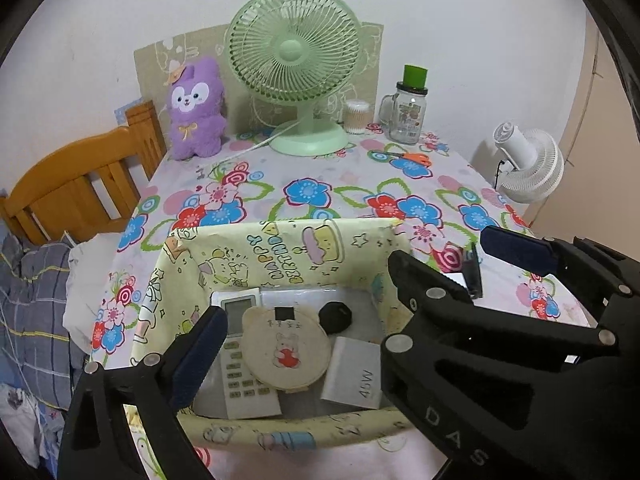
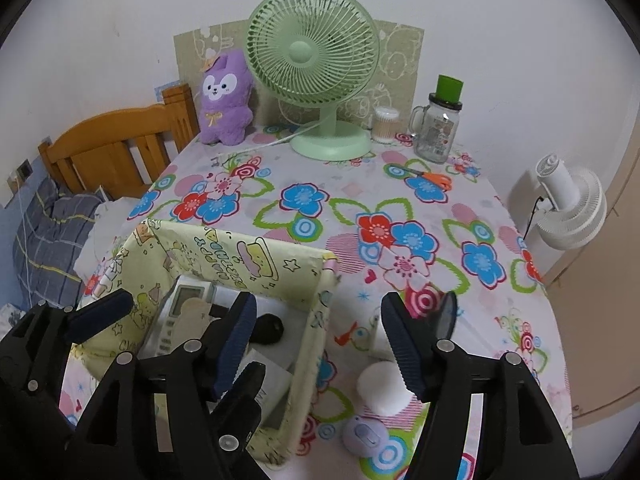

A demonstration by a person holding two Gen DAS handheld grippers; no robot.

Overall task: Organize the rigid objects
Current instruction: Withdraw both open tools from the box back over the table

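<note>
We are hovering both grippers over the near edge of the table (image 2: 500, 216), looking down into the yellow box (image 1: 280, 256). The left gripper (image 1: 304, 304) is standing spread wide above the box, nothing between its jaws; below it the remote (image 1: 240, 364), the round bear-eared case (image 1: 286, 350), a black puck (image 1: 336, 317) and the grey charger (image 1: 354, 374) are already lying inside. The right gripper (image 2: 316, 344) is also standing open and empty, its left finger over the box's right wall, its right finger out over the cloth.

What we are judging as left to sort is lying outside the box, to its right: a white round puff-like piece (image 2: 382, 388) and a lilac mouse (image 2: 365, 436), close together, just beneath and slightly nearer us than the right gripper's gap. The right hand is clearly the nearer one. The mouse's long axis is running roughly away from us, so the jaws are already lying across it.
</note>
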